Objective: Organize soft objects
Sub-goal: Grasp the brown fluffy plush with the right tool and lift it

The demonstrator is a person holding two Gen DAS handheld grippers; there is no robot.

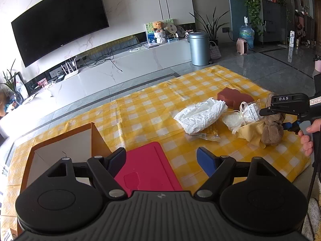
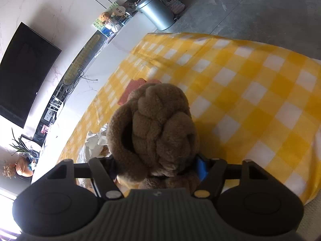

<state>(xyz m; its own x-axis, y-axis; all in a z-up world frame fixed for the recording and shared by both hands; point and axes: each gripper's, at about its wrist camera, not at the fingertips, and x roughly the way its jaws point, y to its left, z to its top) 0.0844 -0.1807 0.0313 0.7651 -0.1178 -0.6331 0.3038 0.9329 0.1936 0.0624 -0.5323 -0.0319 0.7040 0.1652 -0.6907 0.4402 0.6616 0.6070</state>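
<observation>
A brown plush knot [image 2: 160, 124] fills the space between the fingers of my right gripper [image 2: 158, 166], which is shut on it; the blue pad presses its right side and the plush hides the other finger. In the left wrist view the same plush [image 1: 272, 132] hangs from the right gripper [image 1: 274, 119] just above the yellow checked tablecloth [image 1: 160, 108]. Beside it lie a white plastic bag [image 1: 200, 116], a maroon sponge [image 1: 233, 98], a clear ribboned sachet [image 1: 238, 118] and a yellow cloth [image 1: 252, 132]. My left gripper [image 1: 161, 160] is open over a pink mat [image 1: 148, 170], holding nothing.
An open cardboard box [image 1: 60, 150] stands at the left, next to the pink mat. A person's hand [image 1: 307, 138] holds the right gripper at the table's right edge. Beyond the table are a grey bin [image 1: 198, 48] and a low white TV bench [image 1: 120, 70].
</observation>
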